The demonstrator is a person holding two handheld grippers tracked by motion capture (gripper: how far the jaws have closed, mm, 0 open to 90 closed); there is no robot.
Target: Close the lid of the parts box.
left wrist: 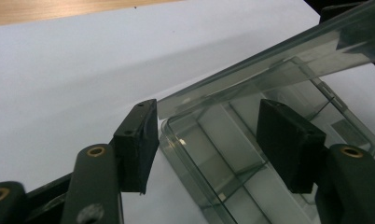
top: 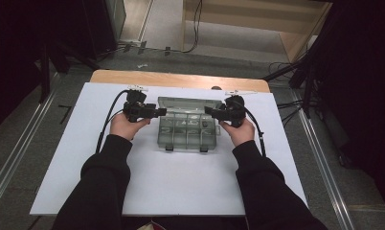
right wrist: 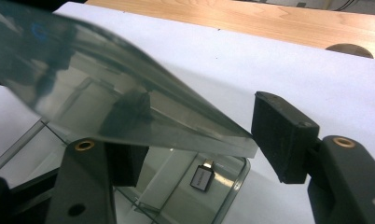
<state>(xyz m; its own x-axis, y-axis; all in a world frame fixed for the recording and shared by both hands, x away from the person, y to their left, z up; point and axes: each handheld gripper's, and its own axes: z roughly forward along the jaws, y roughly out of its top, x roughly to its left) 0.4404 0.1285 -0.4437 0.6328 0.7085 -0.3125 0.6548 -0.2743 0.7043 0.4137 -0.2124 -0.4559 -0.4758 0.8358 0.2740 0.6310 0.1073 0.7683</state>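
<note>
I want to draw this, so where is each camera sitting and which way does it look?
High view: sits above the person's side, looks forward and down at the table; both sleeves, hands, left tongs and right tongs show.
Left gripper view: rides on the left tongs, looks along their two black jaws at the clear box.
Right gripper view: rides on the right tongs, looks under the raised lid; its jaws show.
Shared: both gripper views show the box with its lid lifted.

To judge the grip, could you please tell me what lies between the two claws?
The clear box, lid raised, lies between the left claw and right claw in the high view.
</note>
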